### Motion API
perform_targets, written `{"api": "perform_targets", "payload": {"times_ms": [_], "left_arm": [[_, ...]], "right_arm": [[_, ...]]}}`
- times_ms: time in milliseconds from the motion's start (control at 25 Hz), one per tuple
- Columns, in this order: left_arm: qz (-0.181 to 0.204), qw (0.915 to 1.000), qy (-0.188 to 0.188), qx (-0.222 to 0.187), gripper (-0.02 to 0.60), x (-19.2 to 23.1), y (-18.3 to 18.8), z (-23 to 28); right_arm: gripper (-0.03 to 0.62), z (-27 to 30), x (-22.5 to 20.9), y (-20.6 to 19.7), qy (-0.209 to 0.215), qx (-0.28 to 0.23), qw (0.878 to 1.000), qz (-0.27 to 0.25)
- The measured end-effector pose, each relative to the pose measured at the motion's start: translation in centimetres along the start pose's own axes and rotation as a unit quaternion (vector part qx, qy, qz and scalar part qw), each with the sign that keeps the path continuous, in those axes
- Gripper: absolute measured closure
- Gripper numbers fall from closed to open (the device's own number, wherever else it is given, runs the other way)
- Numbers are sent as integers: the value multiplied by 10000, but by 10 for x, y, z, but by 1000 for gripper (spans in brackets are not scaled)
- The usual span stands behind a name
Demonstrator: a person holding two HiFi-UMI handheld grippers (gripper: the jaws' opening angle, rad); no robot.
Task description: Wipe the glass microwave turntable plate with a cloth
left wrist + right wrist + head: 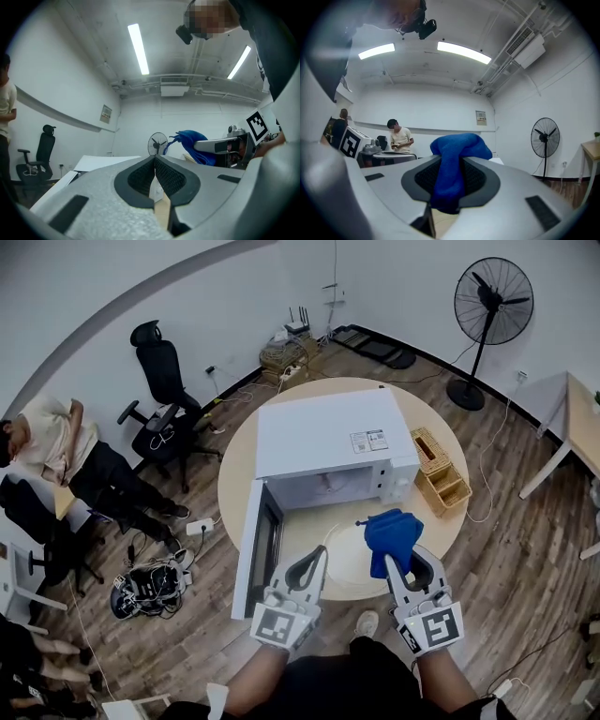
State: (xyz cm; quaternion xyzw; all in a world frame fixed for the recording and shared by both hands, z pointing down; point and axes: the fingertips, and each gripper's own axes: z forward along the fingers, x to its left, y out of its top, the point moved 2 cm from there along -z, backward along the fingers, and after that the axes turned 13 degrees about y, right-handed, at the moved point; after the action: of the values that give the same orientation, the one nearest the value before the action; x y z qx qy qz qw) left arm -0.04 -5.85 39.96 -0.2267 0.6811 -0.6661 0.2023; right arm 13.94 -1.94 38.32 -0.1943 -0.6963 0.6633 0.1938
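The glass turntable plate lies flat on the tabletop, just in front of the open microwave and between the two grippers. A blue cloth is clamped in the right gripper and bunched above the plate's right edge. The left gripper is closed, with nothing seen between its jaws, and its tip is at the plate's left rim. The right gripper is judged the nearer. The cloth would need to be lowered leftward onto the glass.
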Motion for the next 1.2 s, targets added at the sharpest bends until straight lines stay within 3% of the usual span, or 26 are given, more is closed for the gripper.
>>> {"api": "perform_targets", "payload": {"times_ms": [360, 600, 960, 1200], "left_arm": [[356, 9969, 702, -69, 575, 5, 16, 28], [443, 9934, 1054, 69, 575, 17, 14, 24], [943, 9896, 1080, 146, 575, 46, 14, 27], [658, 9898, 1262, 39, 575, 62, 16, 32]], "right_arm": [[499, 29, -38, -9, 749, 0, 9972, 84], [499, 49, -34, -7, 1115, 5, 9938, 18], [499, 75, -29, -10, 1235, 41, 9923, -5], [500, 87, -32, -23, 1210, 148, 9923, 235]]}}
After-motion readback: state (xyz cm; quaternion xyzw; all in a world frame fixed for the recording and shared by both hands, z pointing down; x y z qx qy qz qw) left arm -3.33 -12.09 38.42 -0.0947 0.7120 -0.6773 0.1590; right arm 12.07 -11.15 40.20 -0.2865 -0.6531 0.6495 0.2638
